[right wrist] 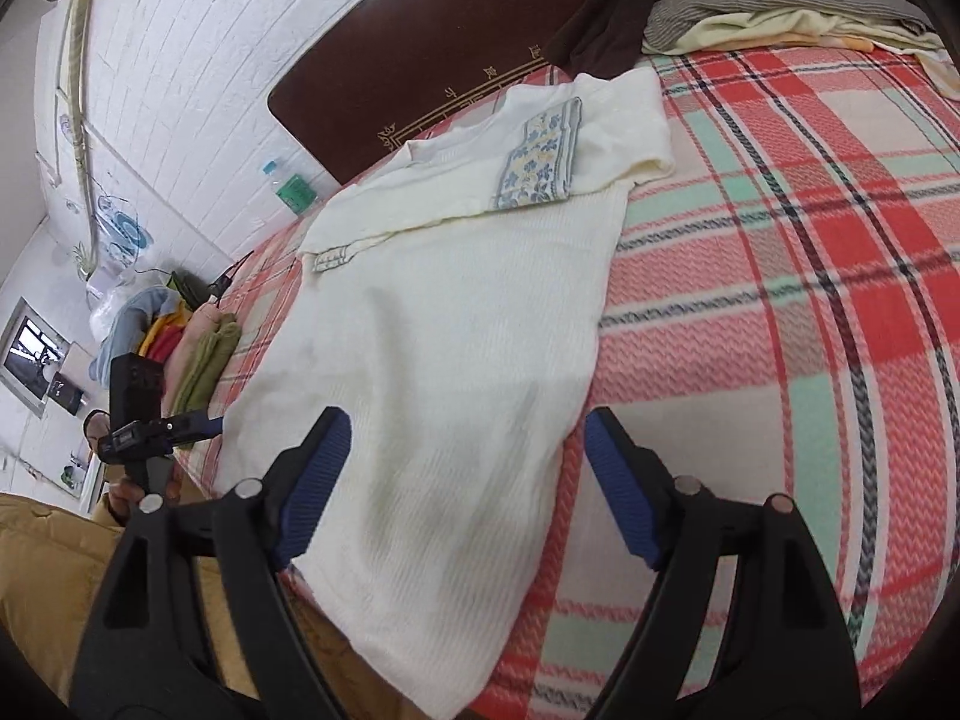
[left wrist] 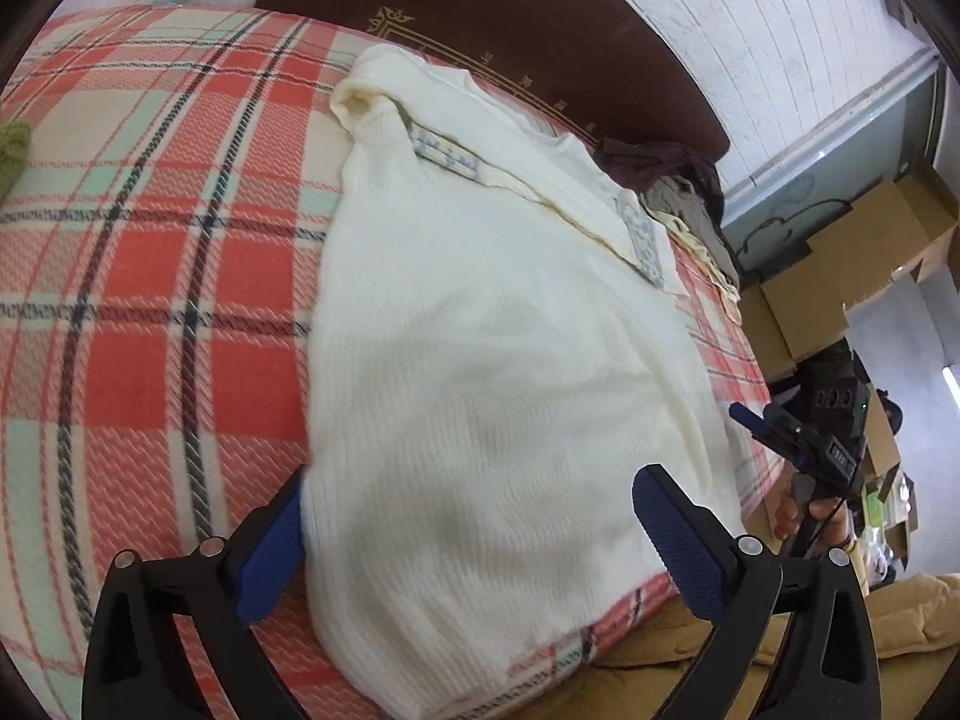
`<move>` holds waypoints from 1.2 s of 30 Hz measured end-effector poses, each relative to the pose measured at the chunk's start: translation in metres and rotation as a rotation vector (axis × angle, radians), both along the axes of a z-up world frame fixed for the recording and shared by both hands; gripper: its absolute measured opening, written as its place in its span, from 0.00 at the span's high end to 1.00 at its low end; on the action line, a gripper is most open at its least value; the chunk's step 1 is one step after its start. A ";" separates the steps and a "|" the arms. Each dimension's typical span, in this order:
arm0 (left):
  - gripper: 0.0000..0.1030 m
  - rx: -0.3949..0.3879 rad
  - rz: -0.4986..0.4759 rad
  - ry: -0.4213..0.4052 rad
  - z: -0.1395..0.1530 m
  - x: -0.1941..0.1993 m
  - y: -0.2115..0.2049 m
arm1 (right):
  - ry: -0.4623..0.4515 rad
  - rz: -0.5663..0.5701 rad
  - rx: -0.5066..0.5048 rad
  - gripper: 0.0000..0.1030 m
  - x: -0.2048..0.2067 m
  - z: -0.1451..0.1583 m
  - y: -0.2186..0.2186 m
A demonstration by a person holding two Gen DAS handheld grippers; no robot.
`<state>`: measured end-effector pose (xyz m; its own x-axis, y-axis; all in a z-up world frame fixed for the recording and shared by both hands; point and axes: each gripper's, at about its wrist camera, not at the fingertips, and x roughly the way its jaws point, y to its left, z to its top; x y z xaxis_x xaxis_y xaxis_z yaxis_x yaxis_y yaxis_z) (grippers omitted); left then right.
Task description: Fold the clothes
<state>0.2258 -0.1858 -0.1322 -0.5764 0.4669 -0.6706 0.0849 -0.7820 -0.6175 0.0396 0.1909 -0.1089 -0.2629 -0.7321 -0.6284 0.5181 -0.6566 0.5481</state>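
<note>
at the bottom of the left wrist view the left gripper (left wrist: pixel 474 546) stands spread wide, its blue pads either side of the near hem of the cream sweater (left wrist: pixel 480 360), pinching nothing. the right wrist view shows the same for the right gripper (right wrist: pixel 468 486): spread, empty, straddling the hem at the lower centre of the frame. the sweater lies lengthwise up the middle of both views on the plaid blanket (left wrist: pixel 150 300), sleeves already folded in across the chest, their blue patterned cuffs (right wrist: pixel 537 159) showing in the upper centre.

the likely trouble is at the hem. part of it hangs over the near edge of the bed, so a jaw closing there may catch only the top layer, or take the blanket with it, and the fold would drag the bedding. if the two grippers pinch at unequal heights, the fold would probably come out skewed. the knit looks soft and stretchy, so a fast lift could pull the tucked sleeves loose.

farther up, the dark headboard (right wrist: pixel 420 48) and the heap of unfolded clothes (right wrist: pixel 750 6) at the upper right lie near the collar; carrying the hem too far could push the sweater into them.
</note>
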 end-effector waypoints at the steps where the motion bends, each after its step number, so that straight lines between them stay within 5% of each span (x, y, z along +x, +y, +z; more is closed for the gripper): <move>1: 0.00 0.020 -0.006 0.004 -0.001 0.002 0.003 | -0.005 0.012 0.016 0.21 0.005 -0.003 0.000; 7: 0.00 0.182 -0.039 0.029 -0.008 0.006 0.016 | -0.005 0.120 0.018 0.21 0.036 -0.022 -0.013; 16: 0.00 0.297 -0.073 0.058 -0.010 0.009 0.022 | 0.002 0.202 -0.103 0.19 0.047 -0.026 -0.016; 23: 0.01 0.189 -0.059 0.037 -0.008 -0.007 0.038 | 0.064 0.189 -0.085 0.19 0.050 -0.030 -0.037; 25: 0.14 0.162 -0.050 0.028 -0.007 -0.011 0.039 | 0.087 0.179 -0.071 0.19 0.051 -0.031 -0.043; 26: 0.23 0.146 -0.042 0.010 -0.008 -0.013 0.039 | 0.092 0.166 -0.065 0.24 0.051 -0.032 -0.044; 28: 0.63 0.115 -0.020 -0.035 -0.012 -0.017 0.036 | 0.050 0.145 -0.066 0.55 0.045 -0.038 -0.045; 29: 0.68 0.107 -0.010 -0.051 -0.013 -0.016 0.033 | 0.004 0.140 -0.072 0.80 0.041 -0.044 -0.044; 30: 0.71 0.112 0.000 -0.061 -0.015 -0.015 0.030 | -0.022 0.128 -0.083 0.83 0.038 -0.048 -0.041; 32: 0.69 0.156 -0.012 -0.065 -0.019 -0.013 0.026 | -0.045 0.139 -0.118 0.83 0.040 -0.049 -0.037; 36: 0.41 0.259 -0.041 -0.047 -0.023 -0.013 0.022 | -0.074 0.166 -0.150 0.78 0.042 -0.049 -0.033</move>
